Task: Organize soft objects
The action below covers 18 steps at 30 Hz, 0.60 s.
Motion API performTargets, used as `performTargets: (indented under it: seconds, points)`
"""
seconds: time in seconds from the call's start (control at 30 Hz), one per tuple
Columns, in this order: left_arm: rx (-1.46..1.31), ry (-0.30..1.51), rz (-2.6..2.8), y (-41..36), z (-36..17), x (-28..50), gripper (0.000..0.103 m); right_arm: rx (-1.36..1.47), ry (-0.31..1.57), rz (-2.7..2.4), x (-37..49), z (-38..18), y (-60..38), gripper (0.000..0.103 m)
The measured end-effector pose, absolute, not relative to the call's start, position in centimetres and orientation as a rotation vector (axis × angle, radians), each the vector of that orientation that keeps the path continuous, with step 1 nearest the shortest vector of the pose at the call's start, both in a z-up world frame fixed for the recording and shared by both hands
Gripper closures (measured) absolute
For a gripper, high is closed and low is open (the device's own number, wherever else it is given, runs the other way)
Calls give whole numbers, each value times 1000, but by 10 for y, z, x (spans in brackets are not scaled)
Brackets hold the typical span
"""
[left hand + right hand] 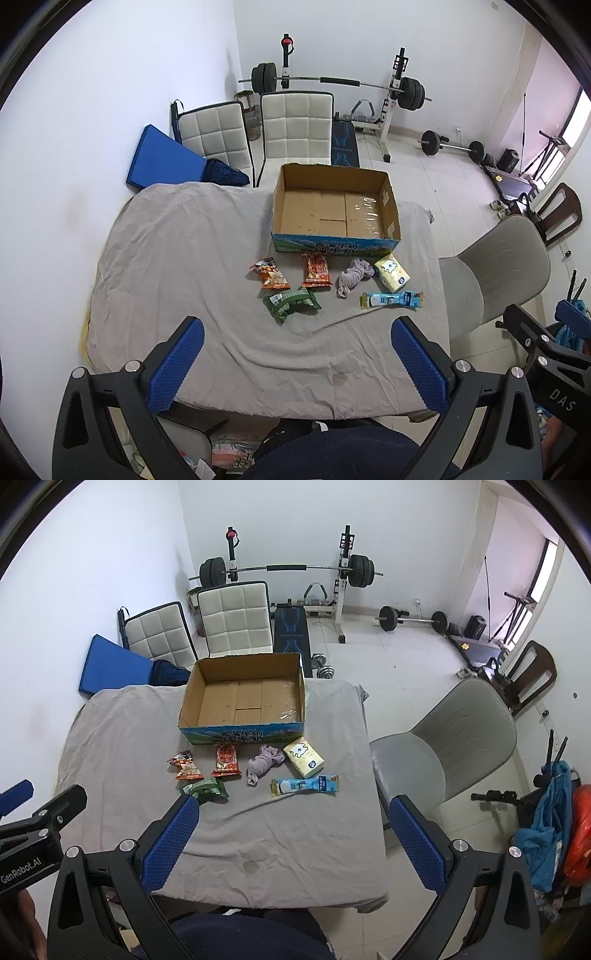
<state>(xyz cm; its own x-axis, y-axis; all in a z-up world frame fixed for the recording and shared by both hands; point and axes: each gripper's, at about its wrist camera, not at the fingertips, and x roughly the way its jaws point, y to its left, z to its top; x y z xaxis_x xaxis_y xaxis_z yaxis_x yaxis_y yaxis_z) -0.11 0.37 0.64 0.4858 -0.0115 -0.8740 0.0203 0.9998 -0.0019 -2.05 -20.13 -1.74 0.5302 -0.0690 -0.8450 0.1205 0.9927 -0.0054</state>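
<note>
An open empty cardboard box (334, 212) (243, 698) stands at the far side of the grey-sheeted table (184, 258) (118, 738). In front of it lie an orange snack bag (269, 274) (184, 765), a red snack bag (316, 270) (226, 760), a green snack bag (291, 303) (208, 789), a crumpled grey sock (352, 277) (263, 761), a yellow tissue pack (392, 274) (304, 757) and a long light-blue packet (391, 299) (304, 785). My left gripper (297, 339) is open and empty above the near table edge. My right gripper (293, 816) is open and empty, to the right of the left one.
A grey chair (495, 273) (454, 746) stands right of the table. Two white padded chairs (295, 125) (232, 616) and a blue mat (162, 158) sit behind it. A barbell rack (288, 568) and weights stand on the floor at the back.
</note>
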Motion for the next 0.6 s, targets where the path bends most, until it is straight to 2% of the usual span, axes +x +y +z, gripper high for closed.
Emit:
performTargets:
  seconds: [0.6]
  points:
    - [-11, 1020, 3, 9, 16, -6, 0, 22, 957, -106, -22, -4, -192, 0]
